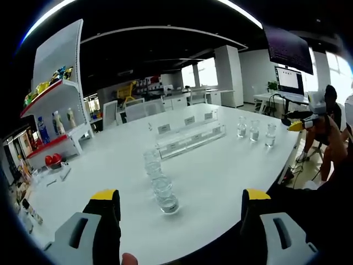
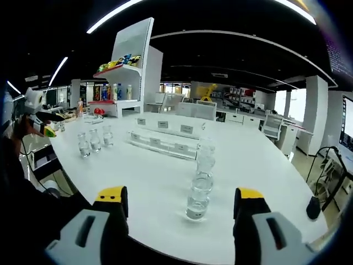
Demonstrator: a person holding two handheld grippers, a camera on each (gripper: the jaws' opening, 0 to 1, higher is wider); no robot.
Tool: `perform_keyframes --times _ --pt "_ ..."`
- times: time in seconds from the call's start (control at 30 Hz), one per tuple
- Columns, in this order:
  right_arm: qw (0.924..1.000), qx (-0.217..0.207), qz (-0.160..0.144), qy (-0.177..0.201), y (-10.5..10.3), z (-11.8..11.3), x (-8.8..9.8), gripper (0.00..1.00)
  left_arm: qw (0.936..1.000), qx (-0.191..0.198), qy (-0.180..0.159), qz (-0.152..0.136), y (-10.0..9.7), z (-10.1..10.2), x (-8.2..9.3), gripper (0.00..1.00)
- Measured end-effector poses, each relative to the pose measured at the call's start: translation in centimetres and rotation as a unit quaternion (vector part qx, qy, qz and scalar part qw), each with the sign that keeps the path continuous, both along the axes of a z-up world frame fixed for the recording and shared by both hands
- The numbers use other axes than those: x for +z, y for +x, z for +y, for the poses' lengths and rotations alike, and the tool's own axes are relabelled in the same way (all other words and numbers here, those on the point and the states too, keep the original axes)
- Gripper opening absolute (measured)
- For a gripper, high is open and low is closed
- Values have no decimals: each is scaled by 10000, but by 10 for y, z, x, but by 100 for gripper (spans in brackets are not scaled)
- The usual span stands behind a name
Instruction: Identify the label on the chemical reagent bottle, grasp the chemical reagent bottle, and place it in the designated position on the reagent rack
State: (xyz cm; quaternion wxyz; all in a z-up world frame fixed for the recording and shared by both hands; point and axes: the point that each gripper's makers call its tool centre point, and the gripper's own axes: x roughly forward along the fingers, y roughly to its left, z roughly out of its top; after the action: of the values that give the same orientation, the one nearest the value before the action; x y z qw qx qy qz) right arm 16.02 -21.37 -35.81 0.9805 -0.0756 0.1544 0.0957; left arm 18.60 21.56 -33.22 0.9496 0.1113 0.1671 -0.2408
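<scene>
Left tool (image 1: pixel 179 201) and right tool (image 2: pixel 181 197) both agape, empty, above white tabletop (image 1: pixel 220 176); row of clear bottles (image 1: pixel 160 185) ahead, acrylic rack (image 1: pixel 190 138) beyond

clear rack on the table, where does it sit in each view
Left gripper view: the clear rack lies centre, slightly right, beyond the row of bottles, with three bottles to its right.
Right gripper view: the rack lies centre-left, three bottles to its left.
Shared landmark: the white shelf unit with red-edged shelves.
</scene>
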Motion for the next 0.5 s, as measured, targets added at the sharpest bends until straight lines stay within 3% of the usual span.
perform_keyframes --times 0.5 --pt "9996 13 227 167 14 1 -27 73 9999 -96 -50 34 2 -3 -3 90"
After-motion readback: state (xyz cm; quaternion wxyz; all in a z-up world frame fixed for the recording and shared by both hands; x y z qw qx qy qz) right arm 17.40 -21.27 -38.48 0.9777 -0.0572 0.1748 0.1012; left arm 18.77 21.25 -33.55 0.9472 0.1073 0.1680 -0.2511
